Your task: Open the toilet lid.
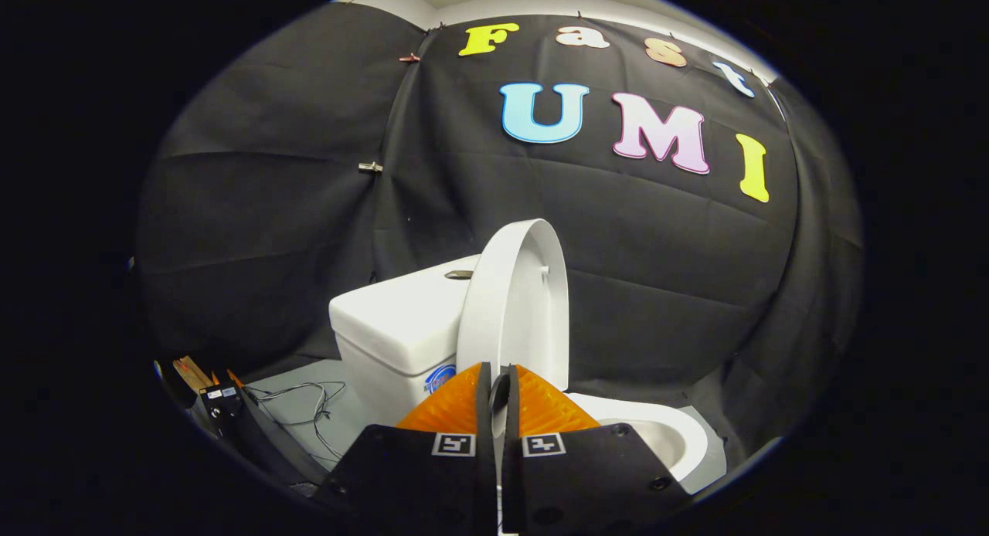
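Note:
The white toilet lid (518, 304) stands raised nearly upright, edge-on to me, just to the right of the white tank (402, 320). Its lower rim runs down behind my fingertips. My gripper (500, 374) is closed to a narrow slit, and a pale sliver of the lid's rim shows pinched between the two fingers. To the right of the fingers lies the uncovered seat and bowl (664, 432). A flush button (459, 274) sits on top of the tank.
Loose cables (309, 401) trail over the grey floor left of the tank. A small dark device (220, 401) and some cardboard sit further left. The black cloth wall closes in behind and to the right of the toilet.

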